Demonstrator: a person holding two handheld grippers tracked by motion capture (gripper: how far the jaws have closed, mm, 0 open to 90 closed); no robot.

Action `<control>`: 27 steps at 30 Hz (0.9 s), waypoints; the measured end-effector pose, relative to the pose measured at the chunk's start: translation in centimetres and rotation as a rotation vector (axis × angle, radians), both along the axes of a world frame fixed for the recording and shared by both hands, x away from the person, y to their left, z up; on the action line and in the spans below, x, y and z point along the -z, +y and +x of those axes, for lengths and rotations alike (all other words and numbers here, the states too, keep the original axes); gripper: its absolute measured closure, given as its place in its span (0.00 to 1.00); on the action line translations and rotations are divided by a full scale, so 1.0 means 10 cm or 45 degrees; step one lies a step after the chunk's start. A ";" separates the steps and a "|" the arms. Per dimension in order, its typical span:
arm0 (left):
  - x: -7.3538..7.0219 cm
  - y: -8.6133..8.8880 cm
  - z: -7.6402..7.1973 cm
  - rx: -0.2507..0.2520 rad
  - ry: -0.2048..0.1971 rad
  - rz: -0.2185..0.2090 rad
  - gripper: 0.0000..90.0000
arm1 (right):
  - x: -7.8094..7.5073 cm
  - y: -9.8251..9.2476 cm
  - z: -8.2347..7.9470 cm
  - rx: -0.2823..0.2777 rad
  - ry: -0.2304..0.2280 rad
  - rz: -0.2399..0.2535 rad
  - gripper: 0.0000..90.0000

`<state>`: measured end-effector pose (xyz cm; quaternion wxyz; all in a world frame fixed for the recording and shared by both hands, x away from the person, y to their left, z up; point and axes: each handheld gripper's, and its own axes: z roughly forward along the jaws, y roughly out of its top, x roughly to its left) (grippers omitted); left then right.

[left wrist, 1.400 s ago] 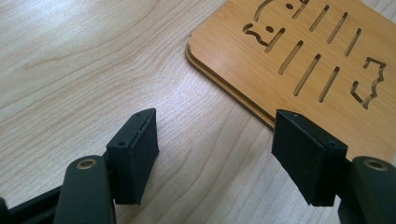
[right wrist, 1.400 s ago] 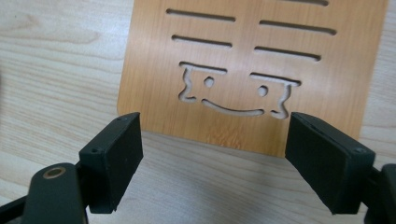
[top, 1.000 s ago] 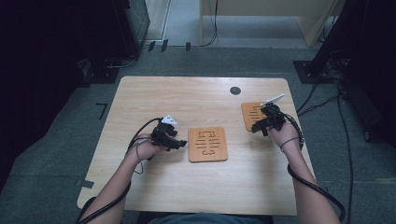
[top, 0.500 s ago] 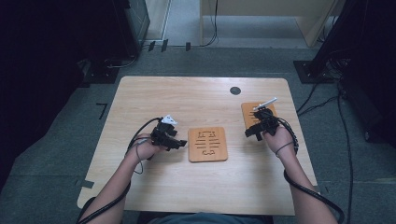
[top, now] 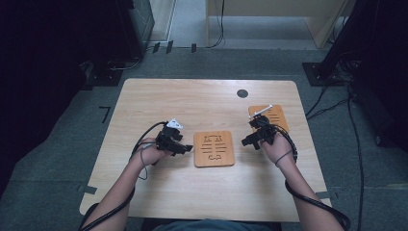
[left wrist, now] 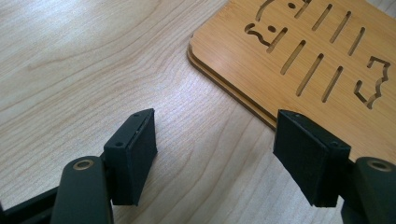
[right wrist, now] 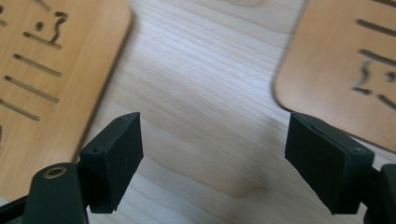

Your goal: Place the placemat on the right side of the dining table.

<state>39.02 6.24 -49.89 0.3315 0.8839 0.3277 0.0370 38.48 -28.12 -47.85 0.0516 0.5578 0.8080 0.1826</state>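
Two thin wooden boards with cut slots lie on the table. The middle board (top: pixel 214 148) sits between my hands; it appears in the left gripper view (left wrist: pixel 303 56) and the right gripper view (right wrist: pixel 51 60). The right board (top: pixel 275 115) lies farther back, partly behind my right gripper, and appears at the edge (right wrist: pixel 345 65). My left gripper (top: pixel 186 148) (left wrist: pixel 215 149) is open just left of the middle board, one jaw over its corner. My right gripper (top: pixel 246 141) (right wrist: pixel 215 154) stands open above bare table between the two boards. Neither holds anything.
A small black round spot (top: pixel 242 93) marks the light wooden table (top: pixel 192 101) near its back edge. Black cables trail from both grippers along my forearms. Dark equipment and cables stand on the grey floor around the table.
My right gripper has moved left and a little nearer to me, off the right board and over the gap between the boards. The left gripper has stayed put.
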 end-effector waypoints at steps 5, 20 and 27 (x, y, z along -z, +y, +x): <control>0.00 0.00 0.00 0.001 -0.001 0.000 0.32 | 0.03 0.13 -0.03 -0.044 0.002 0.003 0.21; 0.01 -0.01 -0.01 0.008 -0.008 0.004 0.31 | 0.11 0.38 -0.08 -0.109 -0.035 0.070 0.20; 0.01 -0.01 -0.02 0.007 -0.013 0.005 0.31 | 0.12 0.42 -0.09 -0.121 -0.057 0.055 0.20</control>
